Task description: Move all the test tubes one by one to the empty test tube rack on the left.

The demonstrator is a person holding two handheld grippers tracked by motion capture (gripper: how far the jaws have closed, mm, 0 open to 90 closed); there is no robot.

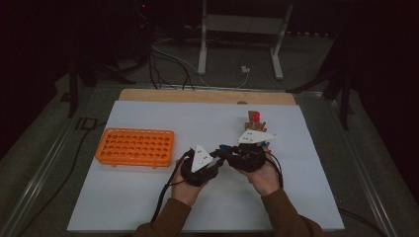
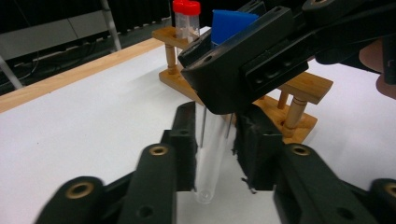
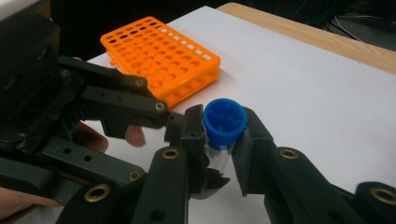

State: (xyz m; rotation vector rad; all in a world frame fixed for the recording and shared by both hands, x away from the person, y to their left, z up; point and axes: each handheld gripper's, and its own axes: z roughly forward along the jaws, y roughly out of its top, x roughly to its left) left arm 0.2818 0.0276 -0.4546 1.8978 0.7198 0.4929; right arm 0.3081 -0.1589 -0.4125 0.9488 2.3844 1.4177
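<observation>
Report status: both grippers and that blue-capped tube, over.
Right gripper shut on blue-capped tube near its cap. Left gripper shut on its clear lower body. Wooden rack close behind; orange rack off to the left.

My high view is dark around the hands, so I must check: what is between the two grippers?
Observer: A clear tube with a blue cap.
Operator: Which gripper holds the cap end?
Observer: The right gripper; its jaws clamp the tube just under the cap.
Operator: And the left one?
Observer: The left gripper has its jaws closed on the bare lower part of the tube, with the rounded end free.
</observation>
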